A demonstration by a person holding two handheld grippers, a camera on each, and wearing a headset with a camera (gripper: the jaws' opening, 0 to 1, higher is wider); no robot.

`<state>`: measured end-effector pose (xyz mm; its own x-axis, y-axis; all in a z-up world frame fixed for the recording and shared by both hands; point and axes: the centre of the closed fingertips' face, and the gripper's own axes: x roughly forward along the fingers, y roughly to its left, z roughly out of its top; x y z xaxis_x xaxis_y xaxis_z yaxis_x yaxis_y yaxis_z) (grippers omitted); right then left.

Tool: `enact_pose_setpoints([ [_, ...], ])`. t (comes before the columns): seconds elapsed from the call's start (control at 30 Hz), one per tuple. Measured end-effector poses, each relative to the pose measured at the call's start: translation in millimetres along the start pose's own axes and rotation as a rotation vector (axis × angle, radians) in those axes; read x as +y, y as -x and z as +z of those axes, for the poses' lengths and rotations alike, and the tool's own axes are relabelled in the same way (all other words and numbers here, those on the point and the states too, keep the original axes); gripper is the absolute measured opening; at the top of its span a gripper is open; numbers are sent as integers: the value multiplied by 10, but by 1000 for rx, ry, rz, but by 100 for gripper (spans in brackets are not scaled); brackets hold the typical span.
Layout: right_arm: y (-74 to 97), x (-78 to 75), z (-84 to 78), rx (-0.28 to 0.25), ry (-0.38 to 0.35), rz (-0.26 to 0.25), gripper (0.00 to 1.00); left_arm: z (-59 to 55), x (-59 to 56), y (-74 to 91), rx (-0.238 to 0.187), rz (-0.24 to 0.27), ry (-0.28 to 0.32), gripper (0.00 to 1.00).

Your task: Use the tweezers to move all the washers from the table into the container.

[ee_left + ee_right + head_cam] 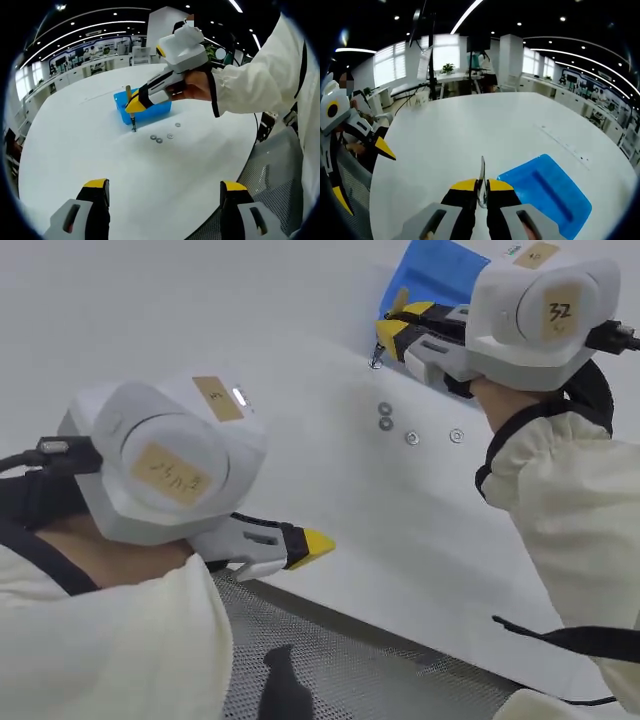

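R gripper [395, 332], upper right, clamps tweezers [377, 358], tips aimed down-frame. Washers [385, 417] lie on table just below tips, mid-frame; container [440, 275] behind. L gripper [164, 186], jaws spread wide, lower left, farther off.

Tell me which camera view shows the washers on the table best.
The head view: the four washers lie close and distinct on the white table. The left gripper view shows the washers far and tiny. The right gripper view faces the tweezers and blue container.
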<state>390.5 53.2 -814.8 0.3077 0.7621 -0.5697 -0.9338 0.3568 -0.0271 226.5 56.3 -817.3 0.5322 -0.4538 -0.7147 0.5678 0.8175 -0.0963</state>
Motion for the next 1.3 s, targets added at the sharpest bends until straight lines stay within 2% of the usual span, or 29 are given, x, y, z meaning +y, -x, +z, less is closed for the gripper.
enact_pose_setpoints([
  [0.37, 55, -4, -82, -7, -11, -18, 2, -5, 1, -7, 6, -1, -5, 92],
  [0.43, 82, -27, -112, 4, 12, -34, 2, 10, -4, -7, 3, -2, -8, 92],
  [0.67, 112, 52, -142, 49, 92, -27, 1, 40, -17, 11, 0, 1, -16, 92],
  [0.83, 131, 85, -166, 83, 109, -23, 1, 72, -22, 30, -12, 4, -22, 92],
  [0.97, 155, 74, -190, 111, 97, -18, 0, 93, -27, 63, -16, 11, -34, 92],
  [1.13, 165, 26, -171, 128, 32, -24, 0, 128, -23, 107, -25, 21, -47, 92],
  [1.3, 257, 49, -130, 140, 1, -18, 0, 140, -38, 137, -30, 24, -47, 93],
])
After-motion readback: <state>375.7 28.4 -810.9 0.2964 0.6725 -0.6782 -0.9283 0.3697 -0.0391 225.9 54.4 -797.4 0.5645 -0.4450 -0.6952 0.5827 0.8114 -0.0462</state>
